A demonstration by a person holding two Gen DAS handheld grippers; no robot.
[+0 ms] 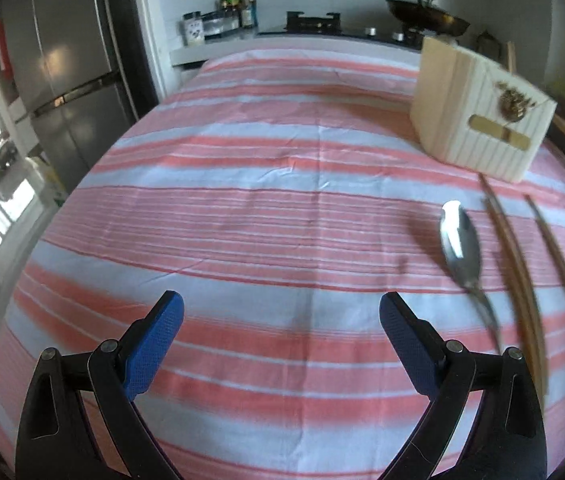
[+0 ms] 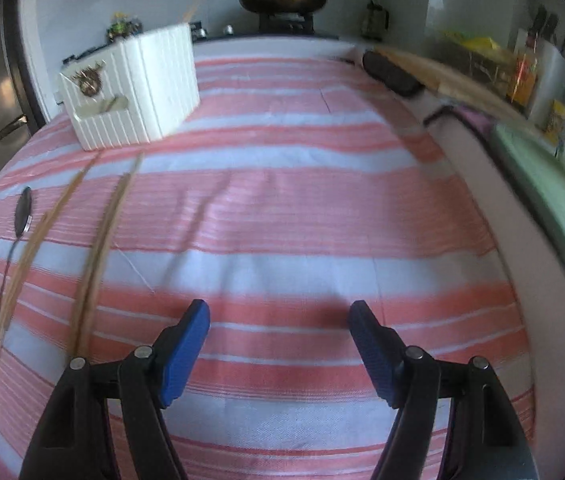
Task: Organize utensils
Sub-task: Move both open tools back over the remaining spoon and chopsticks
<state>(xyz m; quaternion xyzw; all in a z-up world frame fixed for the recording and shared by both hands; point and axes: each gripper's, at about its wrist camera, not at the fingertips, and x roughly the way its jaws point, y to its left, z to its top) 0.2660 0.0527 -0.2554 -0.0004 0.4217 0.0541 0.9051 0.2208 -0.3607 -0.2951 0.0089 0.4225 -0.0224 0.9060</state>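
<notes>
Over a table draped in a pink-and-white striped cloth [image 1: 242, 208], my left gripper [image 1: 281, 312] hangs with its blue-padded jaws spread wide and nothing between them. My right gripper [image 2: 278, 320] hangs over the same cloth, its jaws also parted, somewhat less widely, and likewise empty.

Just beyond my left gripper, off to its right side, a steel spoon [image 1: 462, 248] lies bowl-away on the cloth. Beside it lie wooden chopsticks [image 1: 522, 280], long and thin; motion blur keeps me from counting them surely. From my right wrist the same spoon [image 2: 24, 212] and chopsticks [image 2: 94, 256] appear to the left, well apart from those jaws.

Farther along the cloth stands a cream ribbed utensil box [image 1: 478, 120] with a wooden side, an ornament and a slot on its front; no writing on it can be read. Something thin sticks up from it.

Behind the table, a pan [image 2: 282, 0] sits on a stove, jars [image 1: 226, 20] crowd a counter, and a steel refrigerator [image 1: 62, 72] stands at left.
</notes>
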